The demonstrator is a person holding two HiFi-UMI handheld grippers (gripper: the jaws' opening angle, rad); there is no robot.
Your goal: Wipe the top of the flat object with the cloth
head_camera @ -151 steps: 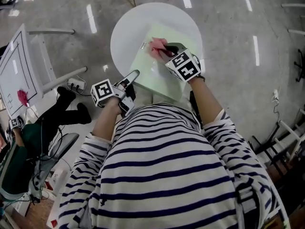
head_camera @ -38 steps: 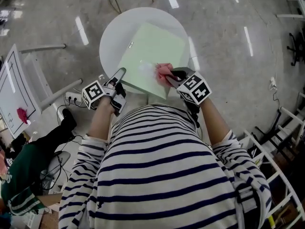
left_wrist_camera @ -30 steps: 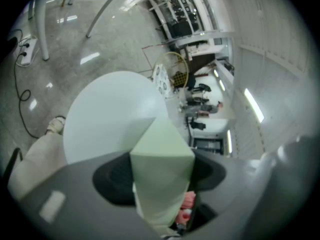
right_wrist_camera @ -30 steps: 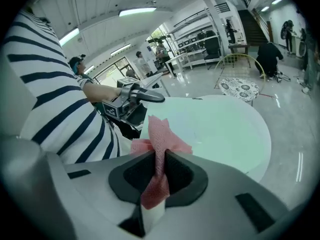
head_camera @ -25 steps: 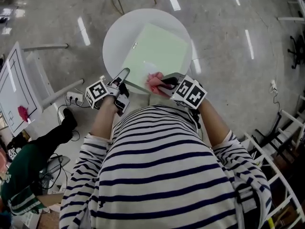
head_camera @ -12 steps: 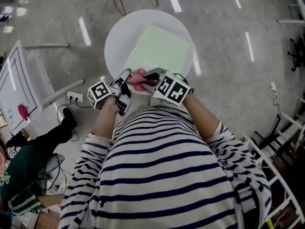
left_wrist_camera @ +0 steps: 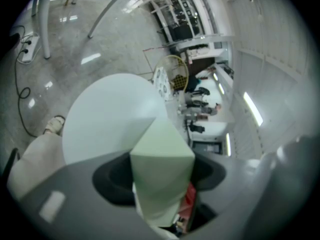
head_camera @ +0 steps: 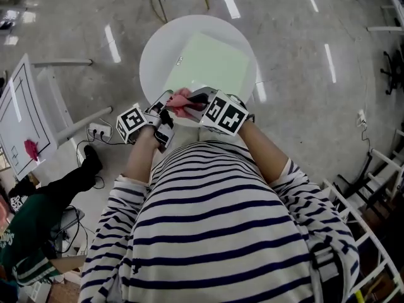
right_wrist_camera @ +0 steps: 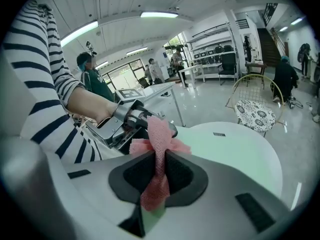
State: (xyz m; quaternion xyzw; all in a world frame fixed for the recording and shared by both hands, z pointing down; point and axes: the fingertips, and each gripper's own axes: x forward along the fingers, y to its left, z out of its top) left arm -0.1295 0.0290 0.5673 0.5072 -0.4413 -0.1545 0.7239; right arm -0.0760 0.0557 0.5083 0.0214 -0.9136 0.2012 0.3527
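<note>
- Cloth [head_camera: 178, 101], pink, pinched tight in right tool [head_camera: 191, 100] over the green board [head_camera: 211, 62]'s near corner.
- Left tool [head_camera: 165, 103] clamps that corner on the round white worktop [head_camera: 158, 49].

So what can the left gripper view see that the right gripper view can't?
Only the left gripper view shows the power strip and its cable on the floor. Only the right gripper view shows the striped sleeve and the left gripper from outside. Both show the round table, the green board, the pink cloth and the patterned chair.
</note>
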